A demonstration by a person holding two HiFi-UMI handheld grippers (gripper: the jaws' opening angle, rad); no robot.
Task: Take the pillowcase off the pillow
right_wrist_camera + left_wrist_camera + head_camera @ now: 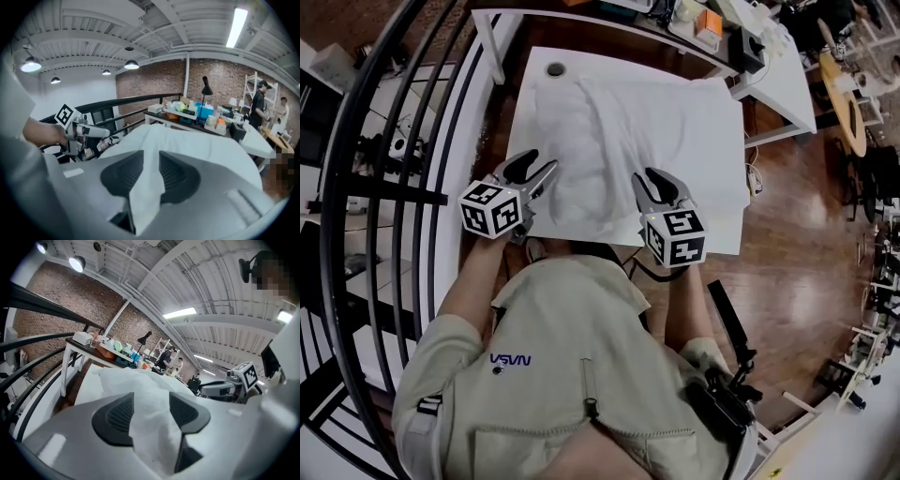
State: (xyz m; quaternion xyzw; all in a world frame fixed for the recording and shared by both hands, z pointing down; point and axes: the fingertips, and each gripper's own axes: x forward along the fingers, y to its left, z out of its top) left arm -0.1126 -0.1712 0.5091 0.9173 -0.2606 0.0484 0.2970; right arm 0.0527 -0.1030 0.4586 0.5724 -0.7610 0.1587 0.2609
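A puffy white pillow (572,141) lies on the white table (525,94), with the flatter white pillowcase (684,131) spread to its right. My left gripper (538,161) is at the near left edge of the bedding. Its jaws stand apart, and a loose bunch of white cloth (150,427) lies between them in the left gripper view (151,401). My right gripper (659,175) is at the near right edge. In the right gripper view (151,157) its jaws are slightly apart, with a thin fold of the cloth (147,187) hanging between the pads.
A black curved railing (412,141) runs along the left. Behind stands another white table (787,84) with cluttered items (703,23). A dark round hole (555,68) sits in the table's far left corner. Wooden floor (806,234) lies to the right. People stand far back (260,101).
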